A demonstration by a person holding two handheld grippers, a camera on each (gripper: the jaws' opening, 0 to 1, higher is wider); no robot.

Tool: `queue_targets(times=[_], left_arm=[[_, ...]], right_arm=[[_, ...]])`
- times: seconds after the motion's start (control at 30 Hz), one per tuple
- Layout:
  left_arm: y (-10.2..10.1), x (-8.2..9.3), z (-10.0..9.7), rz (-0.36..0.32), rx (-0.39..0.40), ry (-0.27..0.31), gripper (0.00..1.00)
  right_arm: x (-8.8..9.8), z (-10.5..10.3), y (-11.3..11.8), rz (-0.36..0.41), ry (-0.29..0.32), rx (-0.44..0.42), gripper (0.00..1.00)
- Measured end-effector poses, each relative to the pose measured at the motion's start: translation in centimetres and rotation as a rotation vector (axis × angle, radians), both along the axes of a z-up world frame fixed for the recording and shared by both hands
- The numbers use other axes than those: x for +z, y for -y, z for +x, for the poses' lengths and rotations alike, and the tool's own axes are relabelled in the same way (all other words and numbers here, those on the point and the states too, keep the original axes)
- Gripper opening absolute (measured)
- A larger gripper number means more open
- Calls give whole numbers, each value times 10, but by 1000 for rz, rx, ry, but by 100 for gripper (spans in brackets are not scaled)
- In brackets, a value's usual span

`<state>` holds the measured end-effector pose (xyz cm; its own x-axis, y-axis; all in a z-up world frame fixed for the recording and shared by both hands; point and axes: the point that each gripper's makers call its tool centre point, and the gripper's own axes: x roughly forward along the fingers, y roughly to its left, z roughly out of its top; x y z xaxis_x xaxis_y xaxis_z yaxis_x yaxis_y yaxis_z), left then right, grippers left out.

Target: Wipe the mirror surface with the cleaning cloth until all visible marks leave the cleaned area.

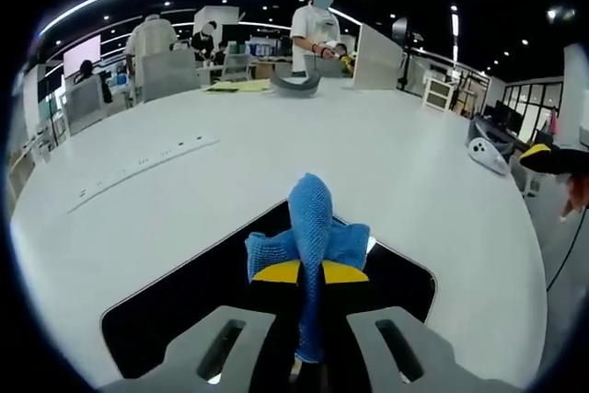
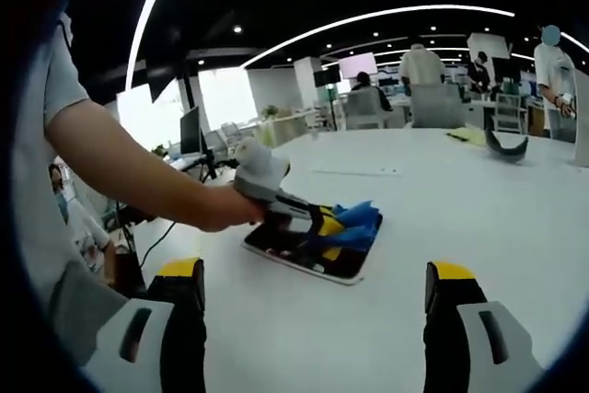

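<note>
A blue cleaning cloth (image 1: 311,238) is pinched between the yellow-tipped jaws of my left gripper (image 1: 310,272), and it rests on a dark mirror (image 1: 184,306) lying flat on the white table (image 1: 386,163). In the right gripper view the same mirror (image 2: 340,264) lies left of centre, with the cloth (image 2: 354,224) on it and the left gripper (image 2: 324,227) held there by a person's hand (image 2: 216,209). My right gripper (image 2: 313,284) hovers open over the table, short of the mirror, with nothing between its fingers (image 2: 184,287).
A power strip (image 1: 138,167) is set into the table at left. A grey curved object (image 1: 296,85) and yellow papers (image 1: 235,86) lie at the far edge. People stand and sit beyond it. A white device (image 1: 486,154) sits on the right.
</note>
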<state>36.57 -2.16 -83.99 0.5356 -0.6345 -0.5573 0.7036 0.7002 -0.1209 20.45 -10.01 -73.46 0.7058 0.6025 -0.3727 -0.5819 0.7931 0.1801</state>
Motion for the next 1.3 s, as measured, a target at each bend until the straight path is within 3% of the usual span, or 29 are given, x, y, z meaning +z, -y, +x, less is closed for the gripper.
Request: queue_targets(times=[1.3], left_arm=[[-32, 0, -10, 8, -25, -11, 4]], right_arm=[[6, -9, -9, -11, 7, -5, 99]])
